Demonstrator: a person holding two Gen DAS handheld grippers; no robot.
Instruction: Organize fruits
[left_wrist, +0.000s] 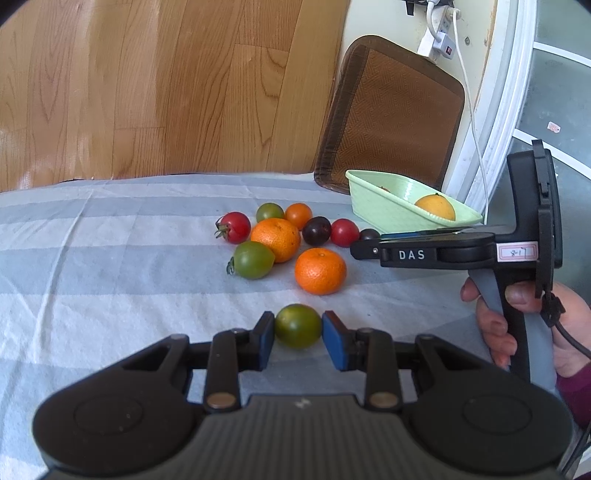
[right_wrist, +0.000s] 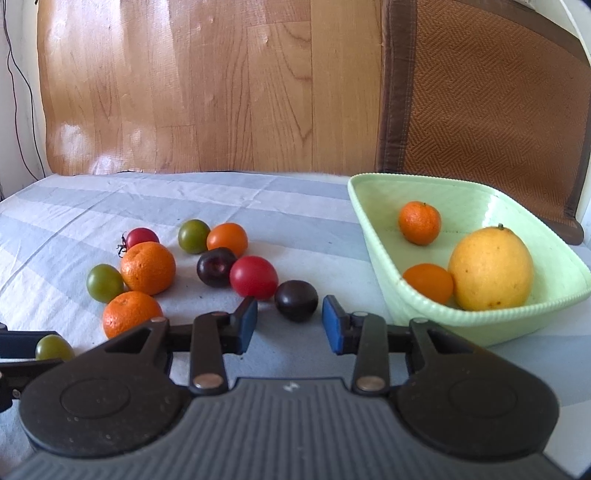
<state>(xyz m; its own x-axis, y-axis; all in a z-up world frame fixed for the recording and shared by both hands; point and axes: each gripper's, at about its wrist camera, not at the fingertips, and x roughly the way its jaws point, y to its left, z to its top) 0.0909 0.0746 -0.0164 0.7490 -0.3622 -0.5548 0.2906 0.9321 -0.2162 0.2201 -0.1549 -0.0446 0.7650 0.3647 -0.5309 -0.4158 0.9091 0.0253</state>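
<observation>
Green tomato (left_wrist: 297, 325) sits clamped between the blue pads of the left gripper (left_wrist: 298, 334), near the front edge of the striped cloth (left_wrist: 110, 258). Beyond it, loose tomatoes and mandarins cluster mid-cloth. The right gripper (right_wrist: 289, 325) hangs with jaws apart before a dark plum (right_wrist: 296, 300), beside the green tray (right_wrist: 373, 236) holding citrus.
</observation>
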